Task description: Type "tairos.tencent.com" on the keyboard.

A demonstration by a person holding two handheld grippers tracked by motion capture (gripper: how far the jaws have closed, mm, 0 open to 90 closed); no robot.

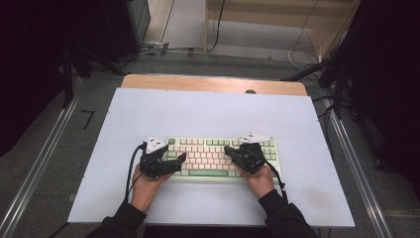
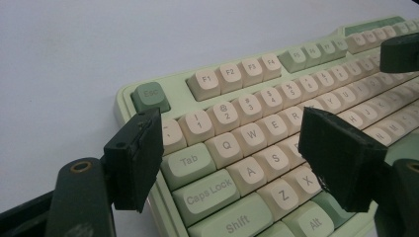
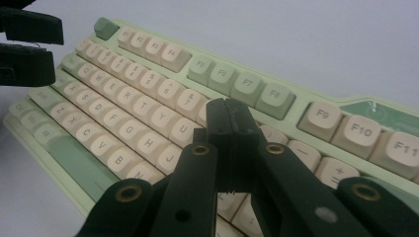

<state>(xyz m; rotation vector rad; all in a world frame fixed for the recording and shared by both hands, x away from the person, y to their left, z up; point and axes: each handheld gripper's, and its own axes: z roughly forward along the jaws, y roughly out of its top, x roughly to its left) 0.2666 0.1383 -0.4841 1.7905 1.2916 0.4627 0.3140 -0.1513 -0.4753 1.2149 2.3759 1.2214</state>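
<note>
A pale green keyboard (image 1: 208, 150) with cream keys lies on the white sheet, near its front edge. My left gripper (image 1: 181, 160) hovers over the keyboard's left end, open, with nothing between its jaws. In the left gripper view the gripper (image 2: 232, 143) frames the Q, W, A and S keys of the keyboard (image 2: 247, 74). My right gripper (image 1: 228, 149) is over the right half of the keys, pointing left. In the right gripper view that gripper (image 3: 227, 116) has its jaws pressed together, empty, low above the keyboard (image 3: 138, 113) near the U and J keys.
The white sheet (image 1: 198, 111) covers a wooden table whose far edge (image 1: 213, 83) shows beyond it. Metal rails (image 1: 39, 163) run along both sides. Cables lie on the floor (image 1: 163, 49) behind the table. A person's hands and dark sleeves enter from the bottom.
</note>
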